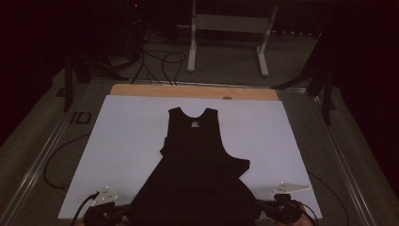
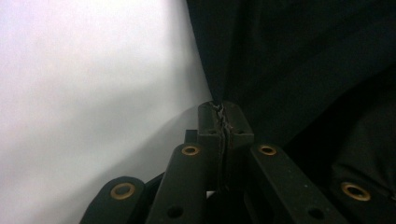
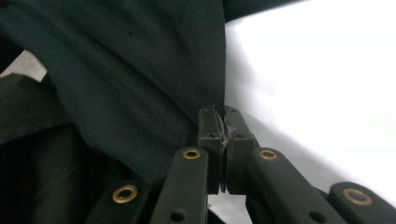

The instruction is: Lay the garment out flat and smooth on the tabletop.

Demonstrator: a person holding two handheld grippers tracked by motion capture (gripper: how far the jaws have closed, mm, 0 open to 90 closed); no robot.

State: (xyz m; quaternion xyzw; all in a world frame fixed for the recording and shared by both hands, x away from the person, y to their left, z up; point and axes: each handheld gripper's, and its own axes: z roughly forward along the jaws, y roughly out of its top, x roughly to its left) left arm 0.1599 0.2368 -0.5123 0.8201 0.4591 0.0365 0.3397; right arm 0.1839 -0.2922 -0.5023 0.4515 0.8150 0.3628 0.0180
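The black sleeveless cotton top (image 1: 195,155) lies on the white sheet (image 1: 127,141) covering the bench, hem at the near edge; the left tool (image 2: 223,108) and right tool (image 3: 219,112) each pinch 1 hem corner

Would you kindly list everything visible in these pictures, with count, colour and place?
Tank top: one, black, lying lengthwise on the sheet, neck toward the far edge, hem at the near edge and lifted.
Sheet: one, white, covering most of the table.
Table: one, wooden strip showing beyond the sheet's far edge.
Stand: one, white, on the floor beyond the table.
Cables: several, black, on the floor behind the table.
Left tool: one, black, near left corner, jaws shut on the tank top's hem.
Right tool: one, black, near right corner, jaws shut on the hem.
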